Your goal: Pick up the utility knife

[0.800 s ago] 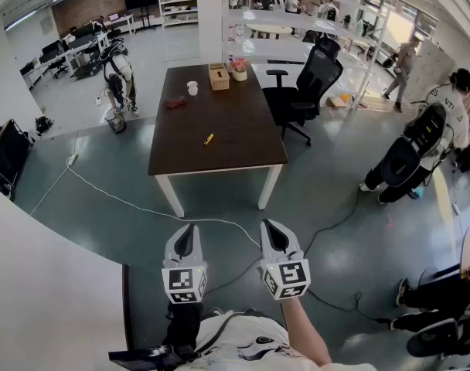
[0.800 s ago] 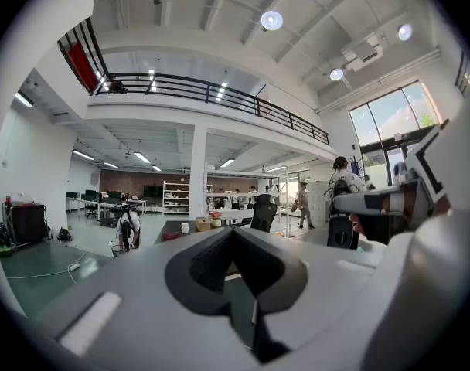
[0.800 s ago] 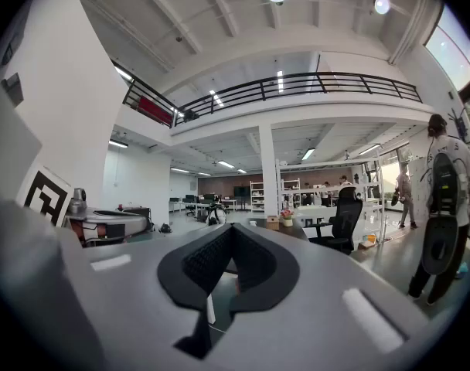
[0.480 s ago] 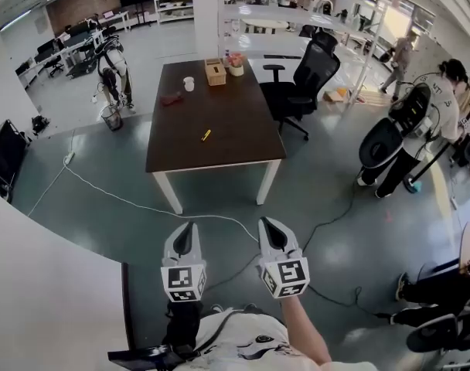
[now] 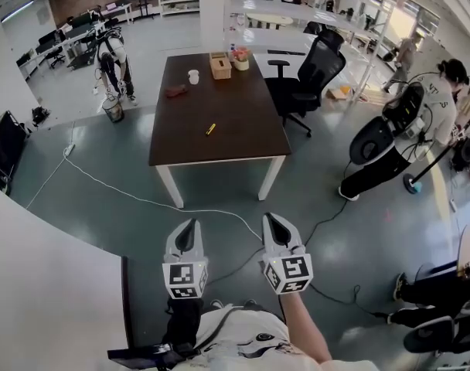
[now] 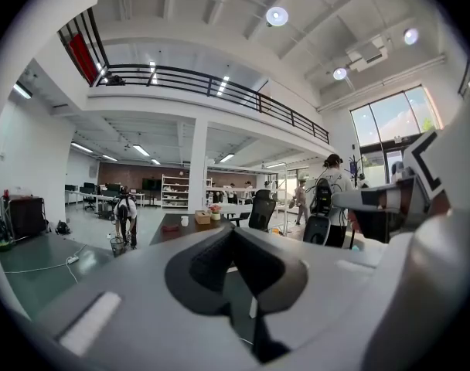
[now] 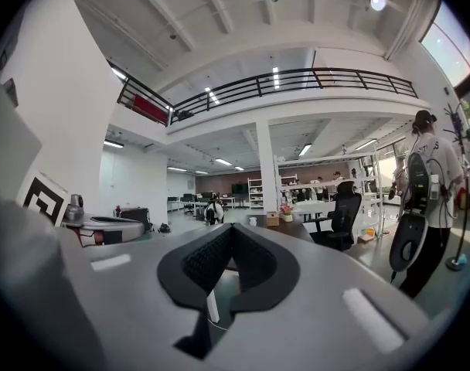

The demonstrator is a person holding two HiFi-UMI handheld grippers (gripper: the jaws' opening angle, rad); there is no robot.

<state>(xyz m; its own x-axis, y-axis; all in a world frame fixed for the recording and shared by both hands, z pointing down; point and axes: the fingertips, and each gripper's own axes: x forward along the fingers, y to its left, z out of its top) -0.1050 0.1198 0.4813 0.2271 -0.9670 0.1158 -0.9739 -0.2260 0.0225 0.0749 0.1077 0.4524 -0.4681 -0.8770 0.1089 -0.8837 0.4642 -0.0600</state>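
The utility knife [image 5: 210, 129] is a small yellow thing lying on the dark brown table [image 5: 243, 145], a little left of the table's middle. It is far ahead of both grippers, across a stretch of grey floor. My left gripper [image 5: 187, 234] and right gripper [image 5: 275, 226] are held side by side low in the head view, both pointing toward the table. Each has its jaws closed together with nothing between them. In the left gripper view the left gripper [image 6: 233, 230] points at the distant table, and so does the right gripper [image 7: 231, 229] in its own view.
On the table's far end stand a white cup [image 5: 192, 76], a wooden box [image 5: 219, 65], a flower pot [image 5: 240, 56] and a reddish item [image 5: 175, 91]. A black office chair [image 5: 312, 76] is at its right. A white cable [image 5: 142, 201] crosses the floor. A person [image 5: 444, 99] with black equipment is at the right.
The person at the right has moved with the black equipment. The table sits slightly differently in the head view. Both grippers stay shut and side by side.
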